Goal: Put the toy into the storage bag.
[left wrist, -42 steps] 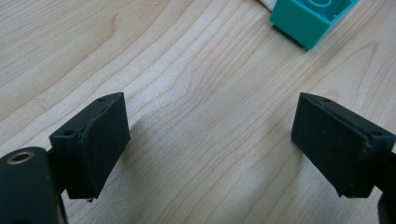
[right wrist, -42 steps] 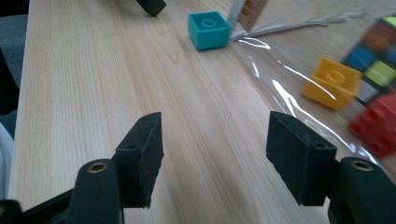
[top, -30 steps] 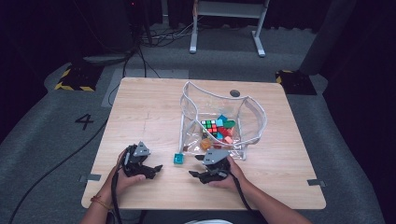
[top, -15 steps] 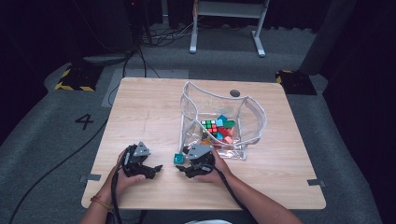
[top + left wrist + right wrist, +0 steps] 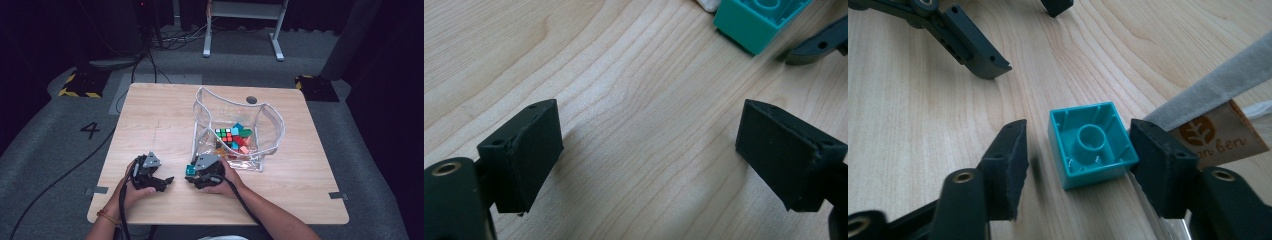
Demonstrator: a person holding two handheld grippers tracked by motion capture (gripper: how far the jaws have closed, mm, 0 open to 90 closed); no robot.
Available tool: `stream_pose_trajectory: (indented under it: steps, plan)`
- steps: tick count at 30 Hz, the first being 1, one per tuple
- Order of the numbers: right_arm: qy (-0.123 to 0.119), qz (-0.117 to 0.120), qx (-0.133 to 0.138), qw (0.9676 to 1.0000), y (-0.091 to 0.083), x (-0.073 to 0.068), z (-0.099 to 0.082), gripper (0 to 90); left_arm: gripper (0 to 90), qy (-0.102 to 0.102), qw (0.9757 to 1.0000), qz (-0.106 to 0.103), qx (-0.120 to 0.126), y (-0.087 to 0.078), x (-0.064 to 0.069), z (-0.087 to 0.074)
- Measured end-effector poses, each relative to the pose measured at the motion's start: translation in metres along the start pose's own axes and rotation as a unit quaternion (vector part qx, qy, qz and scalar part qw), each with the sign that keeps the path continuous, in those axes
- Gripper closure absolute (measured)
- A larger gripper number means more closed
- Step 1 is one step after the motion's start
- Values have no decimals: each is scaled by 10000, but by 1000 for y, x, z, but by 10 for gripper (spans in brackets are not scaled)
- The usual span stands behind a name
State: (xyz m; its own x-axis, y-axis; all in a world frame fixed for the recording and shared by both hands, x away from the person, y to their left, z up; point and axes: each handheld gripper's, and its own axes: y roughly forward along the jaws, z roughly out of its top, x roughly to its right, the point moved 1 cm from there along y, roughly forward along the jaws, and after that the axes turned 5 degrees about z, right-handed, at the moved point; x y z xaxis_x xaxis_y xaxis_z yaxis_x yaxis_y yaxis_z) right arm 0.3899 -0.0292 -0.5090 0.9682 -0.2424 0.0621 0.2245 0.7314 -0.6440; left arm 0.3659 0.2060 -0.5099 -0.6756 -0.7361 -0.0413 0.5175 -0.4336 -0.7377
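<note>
Square teal block (image 5: 1091, 145) lies hollow side up between the closing right gripper (image 5: 1083, 165)

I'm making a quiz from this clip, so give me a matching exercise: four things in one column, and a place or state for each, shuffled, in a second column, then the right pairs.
Things:
1. teal block
2. left gripper
3. clear bag
4. puzzle cube

Places or states:
A. lies inside the bag
B. stands open-topped on the table, toys inside
C. lies hollow side up between the jaws of the right gripper
D. jaws wide apart over bare wood

Pairs: 1-C, 2-D, 3-B, 4-A
</note>
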Motion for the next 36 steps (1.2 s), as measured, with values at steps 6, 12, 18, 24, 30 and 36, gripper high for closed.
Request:
stream_pose_trajectory:
  steps: [6,12,18,24,30,36]
  plan:
    - [80,134,93,9998,-5,3,-2,591,117,-5,10000,0,1,0,0,0]
    - [75,301,207,9993,-18,2,-4,594,117,-11,10000,-3,-4,0,0,0]
    - [159,388,223,9989,-39,-6,-14,594,117,-6,10000,-4,-8,0,0,0]
    - [65,333,224,9992,-64,-2,-30,594,116,-4,10000,-1,-5,0,0,0]
    - [343,181,113,9992,-92,1,-50,594,116,-6,10000,12,9,0,0,0]
    - [336,12,42,9994,-121,8,-68,594,117,-14,10000,22,-1,0,0,0]
